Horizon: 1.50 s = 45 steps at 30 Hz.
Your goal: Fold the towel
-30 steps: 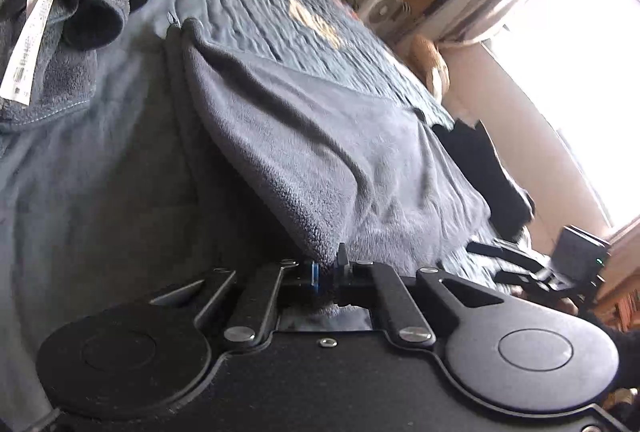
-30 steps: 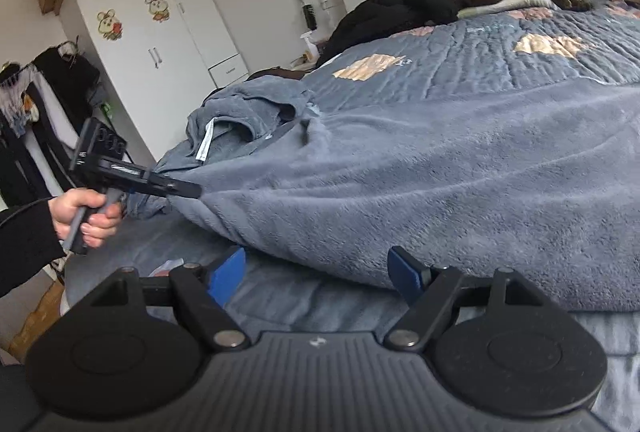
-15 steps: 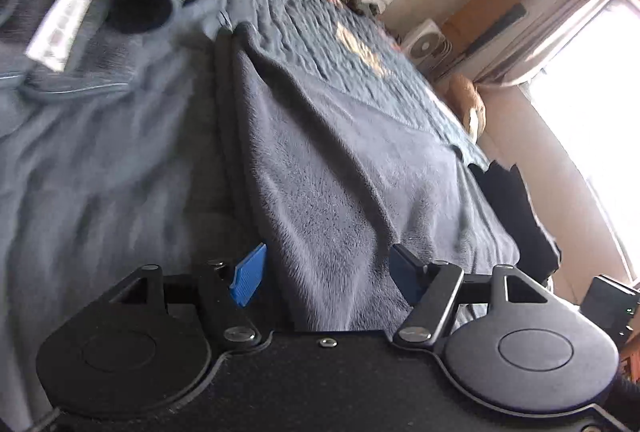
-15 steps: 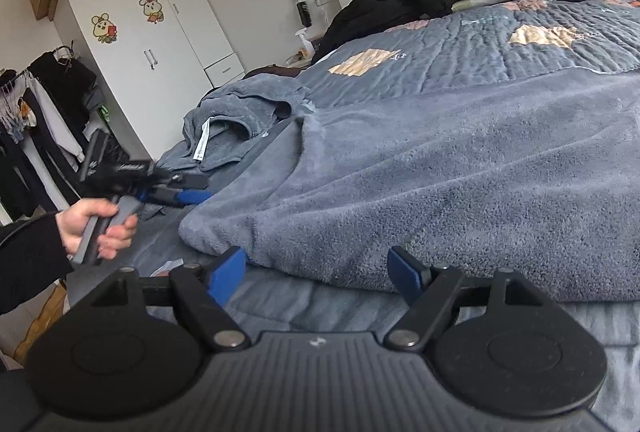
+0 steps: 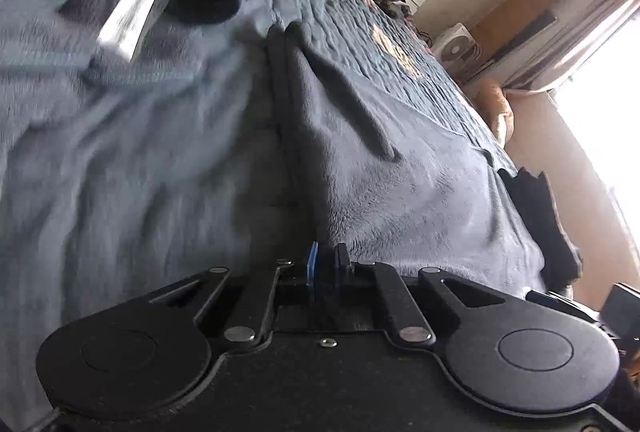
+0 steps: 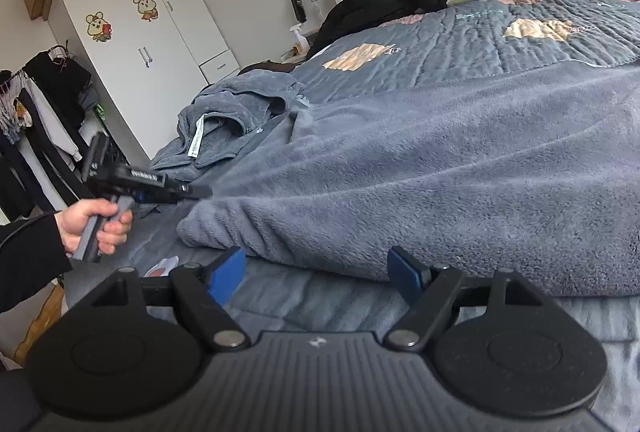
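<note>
Holding my left gripper (image 5: 325, 264) with its blue pads pressed almost together, I cannot tell whether any cloth sits between them; it is level with the near edge of the plush grey-blue towel (image 6: 420, 168). That towel lies spread and folded over on the quilted blue bedspread (image 6: 520, 48). My right gripper (image 6: 318, 272) is spread wide, empty, low before the towel's rolled front fold. A second, crumpled grey towel with a white tag (image 6: 236, 112) lies beyond the left gripper.
</note>
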Available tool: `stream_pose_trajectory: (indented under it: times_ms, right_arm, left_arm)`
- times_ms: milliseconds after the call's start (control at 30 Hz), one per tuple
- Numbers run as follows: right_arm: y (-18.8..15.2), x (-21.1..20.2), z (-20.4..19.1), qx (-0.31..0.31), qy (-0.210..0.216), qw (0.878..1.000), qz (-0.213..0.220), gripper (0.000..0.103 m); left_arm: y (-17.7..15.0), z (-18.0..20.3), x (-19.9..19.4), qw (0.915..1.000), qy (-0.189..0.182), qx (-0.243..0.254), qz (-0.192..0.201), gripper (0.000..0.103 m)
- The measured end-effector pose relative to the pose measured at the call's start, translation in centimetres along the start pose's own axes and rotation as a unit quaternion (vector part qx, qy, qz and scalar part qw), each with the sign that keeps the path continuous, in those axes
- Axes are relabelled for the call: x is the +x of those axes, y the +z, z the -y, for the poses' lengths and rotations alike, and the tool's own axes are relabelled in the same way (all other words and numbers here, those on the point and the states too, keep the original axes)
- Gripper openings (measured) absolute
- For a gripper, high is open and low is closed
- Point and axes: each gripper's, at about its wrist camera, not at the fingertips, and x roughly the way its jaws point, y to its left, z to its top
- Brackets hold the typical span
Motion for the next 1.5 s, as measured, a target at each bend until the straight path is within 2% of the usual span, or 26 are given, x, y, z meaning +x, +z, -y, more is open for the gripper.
stream_pose_trajectory:
  times_ms: [33,100,133,233,467,533,567,600,700,867,967,1033,1100,1167,1233,1400,1500]
  right_arm:
    - [0.0,0.0,-0.1,0.0,0.001,1.0,0.0,0.078]
    - [-0.1,-0.1,-0.1,-0.001,0.003,1.0,0.003,0.078]
    - [0.0,-0.1,-0.1,-0.001,0.004,1.0,0.002,0.078]
    - [0.0,0.0,0.0,0.002,0.003,1.0,0.001,0.078]
    - [-0.2,0.5,0.1,0.006,0.004,1.0,-0.007,0.078]
    - [-0.2,0.7,0.2,0.009,0.004,1.0,-0.012,0.078]
    - [-0.3,0.8,0.2,0.01,0.004,1.0,-0.015,0.078]
    - [-0.3,0.8,0.3,0.011,0.004,1.0,-0.016,0.078]
    - [-0.3,0.8,0.4,0.014,0.004,1.0,-0.016,0.078]
    - [-0.3,0.4,0.4,0.017,0.009,1.0,-0.013,0.078]
    - [-0.2,0.2,0.6,0.026,0.011,1.0,-0.01,0.078]
    - [-0.2,0.0,0.7,0.032,0.013,0.999,-0.008,0.078]
    - [-0.1,0.0,0.6,0.033,0.014,0.999,-0.007,0.078]
    - [-0.1,0.2,0.5,0.035,0.015,0.999,-0.01,0.078]
    - [-0.2,0.4,0.5,0.035,0.015,0.999,-0.014,0.078]
    - [-0.5,0.8,0.5,0.038,0.014,0.999,-0.023,0.078]
    - [-0.5,0.8,0.7,0.043,0.014,0.999,-0.025,0.078]
  left_arm:
    - [0.0,0.0,-0.3,1.0,0.0,-0.002,0.008,0.022]
    - [-0.1,-0.1,-0.8,0.9997,-0.001,-0.007,0.025,0.063]
    - [0.1,0.1,-0.9,0.9995,0.002,-0.005,0.032,0.066]
    - [1.7,1.0,0.0,0.9989,0.017,0.015,0.042,0.066]
    - [4.6,2.5,5.7,0.9978,0.047,0.043,0.019,0.066]
    - [5.1,2.5,6.9,0.9971,0.056,0.05,0.011,0.064]
    - [5.2,2.5,7.3,0.9967,0.061,0.054,0.005,0.045]
    - [5.3,2.4,7.7,0.9963,0.063,0.058,-0.004,0.019]
    - [5.7,2.6,7.8,0.9946,0.065,0.081,-0.004,0.011]
    - [6.4,1.8,6.5,0.9974,0.044,0.054,0.017,0.011]
    - [6.3,1.2,6.3,0.9979,0.051,0.041,-0.005,0.019]
    - [6.9,1.6,6.0,0.9966,0.063,0.051,0.012,0.025]
    - [7.8,2.1,5.7,0.9944,0.076,0.064,0.037,0.057]
    - [8.7,2.5,5.4,0.9912,0.089,0.077,0.061,0.068]
    - [9.6,3.1,5.5,0.9876,0.103,0.089,0.078,0.068]
    - [12.1,4.4,9.1,0.9776,0.142,0.138,0.073,0.064]
    - [13.0,4.7,10.7,0.971,0.159,0.166,0.066,0.05]
